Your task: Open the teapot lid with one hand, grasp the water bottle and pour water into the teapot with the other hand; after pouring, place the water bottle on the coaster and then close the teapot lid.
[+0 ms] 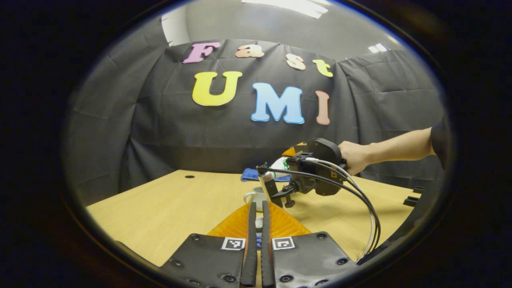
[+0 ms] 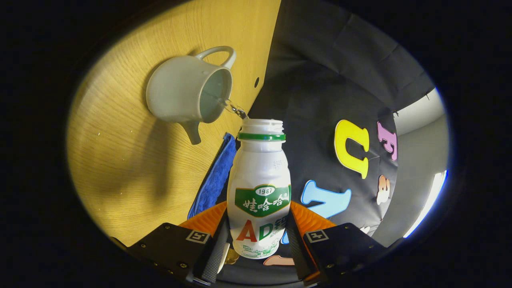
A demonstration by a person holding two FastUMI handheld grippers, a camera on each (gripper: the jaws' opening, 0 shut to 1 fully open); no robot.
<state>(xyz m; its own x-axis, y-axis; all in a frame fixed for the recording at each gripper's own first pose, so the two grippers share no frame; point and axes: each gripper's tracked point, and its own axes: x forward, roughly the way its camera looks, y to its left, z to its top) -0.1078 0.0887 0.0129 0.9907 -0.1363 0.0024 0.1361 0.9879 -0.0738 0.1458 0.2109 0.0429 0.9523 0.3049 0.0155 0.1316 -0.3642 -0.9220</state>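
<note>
Right gripper hangs over teapot; table leftward open.

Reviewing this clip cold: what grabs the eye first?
In the right gripper view, the white bottle, clamped in the right gripper and tipped over, sends a thin stream into the open teapot on the wooden table. In the left gripper view, the left gripper is shut on something small.

In the left gripper view, the teapot at twelve o'clock of the left gripper is mostly hidden behind the right gripper; whatever the left fingers pinch is too small to tell.
</note>
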